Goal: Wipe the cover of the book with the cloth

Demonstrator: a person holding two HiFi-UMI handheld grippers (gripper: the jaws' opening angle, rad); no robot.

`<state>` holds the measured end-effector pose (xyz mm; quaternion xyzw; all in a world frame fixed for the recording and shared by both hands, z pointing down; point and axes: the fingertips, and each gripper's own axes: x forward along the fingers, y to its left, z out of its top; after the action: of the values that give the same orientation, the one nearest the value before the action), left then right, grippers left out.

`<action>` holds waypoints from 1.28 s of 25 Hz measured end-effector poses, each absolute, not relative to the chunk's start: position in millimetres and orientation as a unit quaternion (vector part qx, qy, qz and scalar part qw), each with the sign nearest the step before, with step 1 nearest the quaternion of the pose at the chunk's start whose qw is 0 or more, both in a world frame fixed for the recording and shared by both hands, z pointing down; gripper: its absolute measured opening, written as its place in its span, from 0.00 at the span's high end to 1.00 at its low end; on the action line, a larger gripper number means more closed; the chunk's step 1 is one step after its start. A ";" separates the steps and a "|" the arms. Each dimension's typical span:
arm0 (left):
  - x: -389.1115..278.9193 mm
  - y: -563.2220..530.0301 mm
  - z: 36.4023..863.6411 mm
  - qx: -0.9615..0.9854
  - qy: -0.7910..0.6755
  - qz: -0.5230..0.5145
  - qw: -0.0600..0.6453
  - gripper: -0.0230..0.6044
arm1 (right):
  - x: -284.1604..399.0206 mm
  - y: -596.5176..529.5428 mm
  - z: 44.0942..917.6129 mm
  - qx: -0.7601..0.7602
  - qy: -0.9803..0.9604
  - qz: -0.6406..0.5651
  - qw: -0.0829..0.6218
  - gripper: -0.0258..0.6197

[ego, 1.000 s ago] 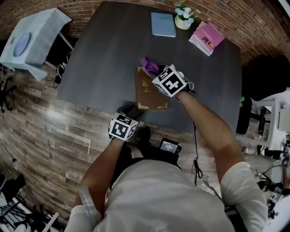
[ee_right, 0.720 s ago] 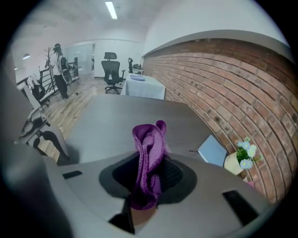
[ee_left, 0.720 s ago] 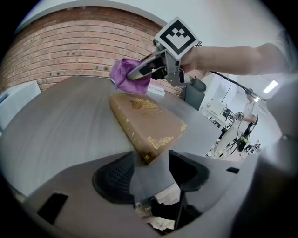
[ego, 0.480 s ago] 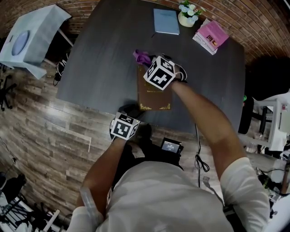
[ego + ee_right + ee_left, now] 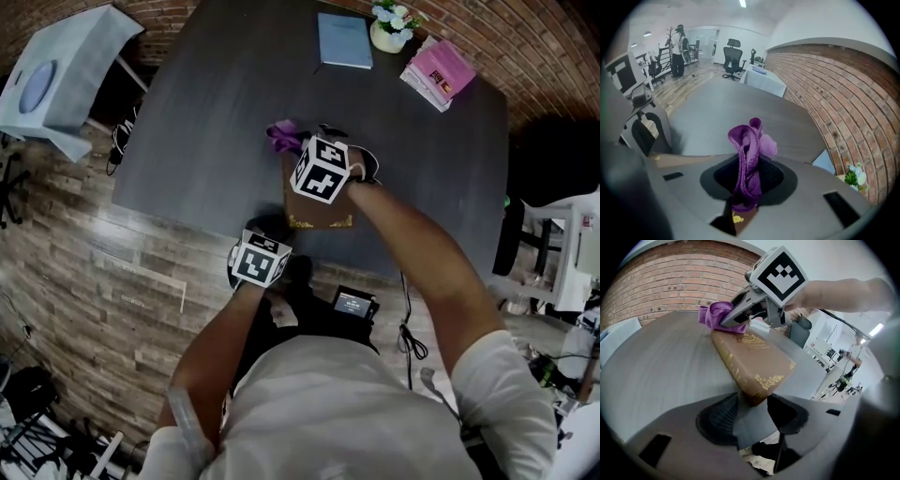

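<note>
A brown book with gold ornament (image 5: pixel 323 214) (image 5: pixel 757 357) lies on the dark table (image 5: pixel 216 103), near its front edge. My right gripper (image 5: pixel 292 142) (image 5: pixel 737 320) (image 5: pixel 749 185) is shut on a bunched purple cloth (image 5: pixel 282 134) (image 5: pixel 714 315) (image 5: pixel 749 154) and holds it over the book's far left corner. A strip of the cover shows under its jaws. My left gripper (image 5: pixel 273 228) (image 5: pixel 753 403) is at the book's near corner. Its jaws have just been closing, with that corner between their tips and gaps still showing at the pads.
At the table's far side lie a light blue notebook (image 5: pixel 344 40), a small flower pot (image 5: pixel 392 28) and pink books (image 5: pixel 439 70). A white side table (image 5: pixel 66 70) stands to the left. An office chair (image 5: pixel 733 56) and a person (image 5: pixel 679 44) are far off.
My right gripper has rolled and slid left across the book's far end, carrying the purple cloth with it. The left gripper has stayed at the near corner.
</note>
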<state>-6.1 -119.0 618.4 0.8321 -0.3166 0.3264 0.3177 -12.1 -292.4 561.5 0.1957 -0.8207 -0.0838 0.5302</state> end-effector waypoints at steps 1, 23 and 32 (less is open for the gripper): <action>-6.0 -119.5 618.7 0.832 -0.316 0.325 0.320 0.64 | -12.4 -291.1 562.1 0.195 -0.821 -0.084 0.530 0.82; -6.1 -122.0 619.2 0.829 -0.321 0.318 0.330 0.63 | -4.3 -213.8 565.8 0.173 -0.837 -0.047 0.517 0.82; -5.4 -123.1 618.7 0.829 -0.322 0.316 0.330 0.63 | -1.0 -185.0 565.4 0.173 -0.841 -0.023 0.512 0.82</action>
<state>-5.4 -123.1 618.7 0.8291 -0.3221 0.3157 0.3303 -1.0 -185.0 565.4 0.1728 -0.8414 -0.0232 0.5116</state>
